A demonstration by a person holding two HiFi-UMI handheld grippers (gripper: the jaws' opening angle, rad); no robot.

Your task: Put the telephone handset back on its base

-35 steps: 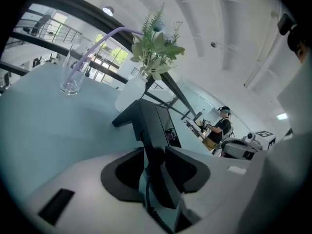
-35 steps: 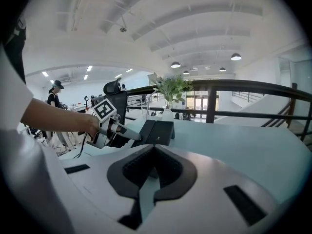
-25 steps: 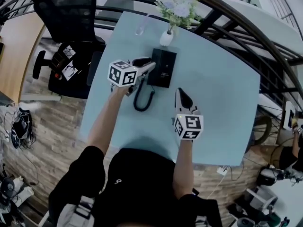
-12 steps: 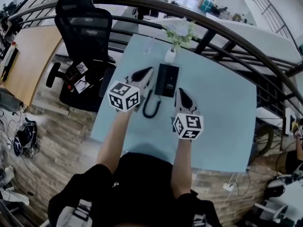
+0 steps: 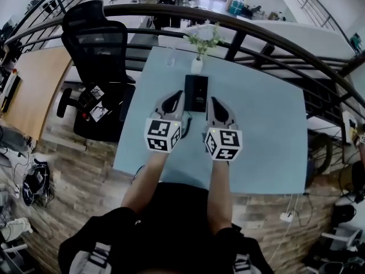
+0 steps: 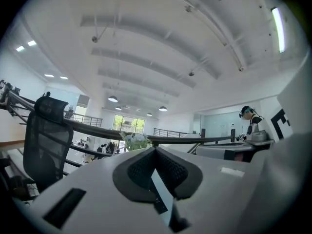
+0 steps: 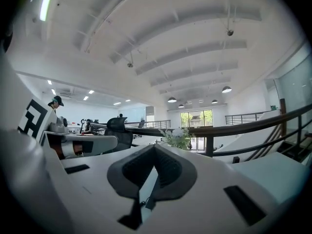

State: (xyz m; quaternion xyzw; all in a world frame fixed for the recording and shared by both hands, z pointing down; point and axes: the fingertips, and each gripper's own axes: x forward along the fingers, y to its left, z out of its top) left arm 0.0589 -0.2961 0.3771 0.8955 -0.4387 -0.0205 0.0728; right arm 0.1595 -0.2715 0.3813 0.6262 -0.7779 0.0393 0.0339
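The black telephone [image 5: 195, 93] lies on the far middle of the pale blue table [image 5: 262, 130]. Its handset appears to rest on the base, though the two are hard to tell apart. A dark coiled cord [image 5: 186, 117] trails from it toward me. My left gripper [image 5: 178, 93] is shut and empty, just left of the phone with its tip beside the phone's edge. Just right of the phone, my right gripper [image 5: 213, 100] is shut and empty too. In the left gripper view the left gripper [image 6: 156, 149] points up over the table with its jaws together. In the right gripper view the right gripper [image 7: 155, 146] does the same.
A white vase with a plant [image 5: 197, 66] stands just behind the phone, and a clear glass [image 5: 170, 57] sits at the far left corner. A black office chair [image 5: 100, 44] stands left of the table. A dark curved railing [image 5: 256, 24] runs behind it.
My left gripper, which held the handset beside the base, has let it go, shut, and drawn back toward me. Both grippers now sit side by side before the phone.
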